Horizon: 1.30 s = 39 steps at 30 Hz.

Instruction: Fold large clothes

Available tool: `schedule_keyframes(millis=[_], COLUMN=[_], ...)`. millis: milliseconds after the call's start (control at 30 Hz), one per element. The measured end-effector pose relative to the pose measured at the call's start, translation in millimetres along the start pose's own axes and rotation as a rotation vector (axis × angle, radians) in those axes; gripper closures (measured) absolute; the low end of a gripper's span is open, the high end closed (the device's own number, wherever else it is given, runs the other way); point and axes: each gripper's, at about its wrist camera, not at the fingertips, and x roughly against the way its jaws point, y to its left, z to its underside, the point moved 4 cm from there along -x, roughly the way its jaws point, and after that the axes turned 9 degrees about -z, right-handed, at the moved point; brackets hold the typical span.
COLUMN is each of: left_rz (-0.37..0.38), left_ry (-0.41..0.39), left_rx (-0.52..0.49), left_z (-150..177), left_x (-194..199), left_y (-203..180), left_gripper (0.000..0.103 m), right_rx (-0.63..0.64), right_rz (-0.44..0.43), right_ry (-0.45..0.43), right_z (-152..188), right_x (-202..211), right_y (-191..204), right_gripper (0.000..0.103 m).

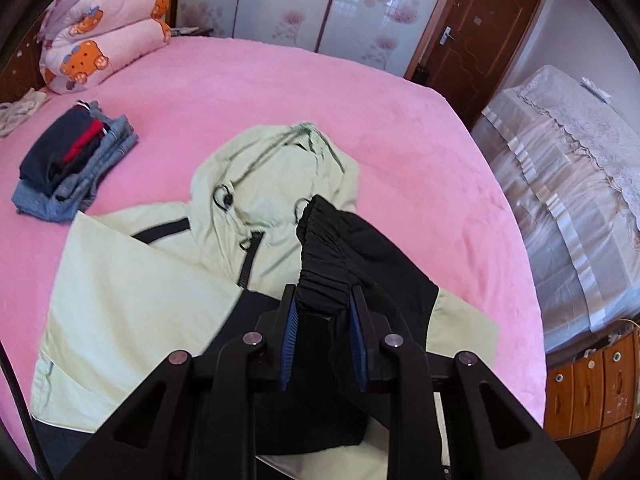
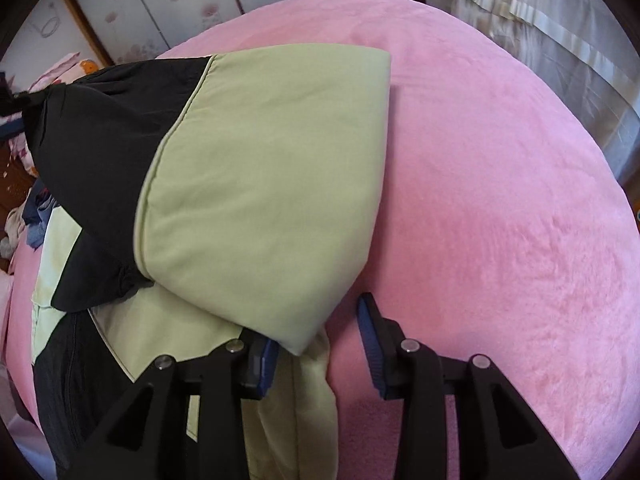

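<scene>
A light green and black hooded jacket [image 1: 132, 288] lies spread on the pink bed [image 1: 280, 88], its hood [image 1: 276, 168] pointing to the far side. My left gripper [image 1: 324, 310] is shut on the black elastic cuff [image 1: 324, 248] of one sleeve and holds it above the jacket's body. In the right wrist view that sleeve [image 2: 260, 168] is raised and stretches leftward, green near me and black further off. My right gripper [image 2: 316, 344] stands open at the sleeve's lower fold. The fold's tip drapes over the left pad, and the right pad [image 2: 370, 340] is bare above the bed [image 2: 500, 200].
A stack of folded clothes [image 1: 76, 160] sits on the bed's far left, below a rolled quilt with bear prints [image 1: 100, 40]. Beyond the bed are flowered sliding doors [image 1: 304, 4] and a brown door [image 1: 476, 36]. On the right stand lace-covered furniture [image 1: 560, 184] and wooden drawers [image 1: 592, 384].
</scene>
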Motion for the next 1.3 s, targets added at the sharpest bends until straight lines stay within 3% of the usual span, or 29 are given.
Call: schedule_keyframes(millis=[300,533,700,867,1067,1100,1300], left_rz=[-0.119,-0.195,-0.252,-0.317,-0.332,-0.335,-0.346], left_ry=[-0.067,-0.041,0.010,0.068,0.132,0.140,0.188], left_rx=[0.090,0.120,0.121,0.114,0.137,0.138,0.101], left_z=[-26.3,-26.0,-9.2,10.8,25.3,28.2,50.1], left_x=[0.7,-5.8,-16.3,-34.3,-52.4,-54.1,-65.6], left_y=[51.9,94.2,117.5,143.1,170.1,172.5,171.9], left_gripper=[0.081,0.081,0.081,0.081,0.081,0.081,0.081], right_rx=[0.050,0.118,0.154,0.182,0.244,0.252,0.149], right_rz=[0.002,-0.008,0.004,0.010,-0.020,-0.028,-0.089], right_ry=[-0.029,-0.065,-0.082,-0.101,-0.100,-0.101,-0.077], right_z=[2.5,-9.5,-14.9,-18.1,-25.5,-26.7,-30.1], right_x=[3.5,5.5,10.0,19.5,20.3,20.1,19.3], right_y=[12.3,25.1,34.8,40.9,53.7,55.2,41.9], right_gripper=[0.066,0.066,0.074,0.074,0.074,0.079,0.091])
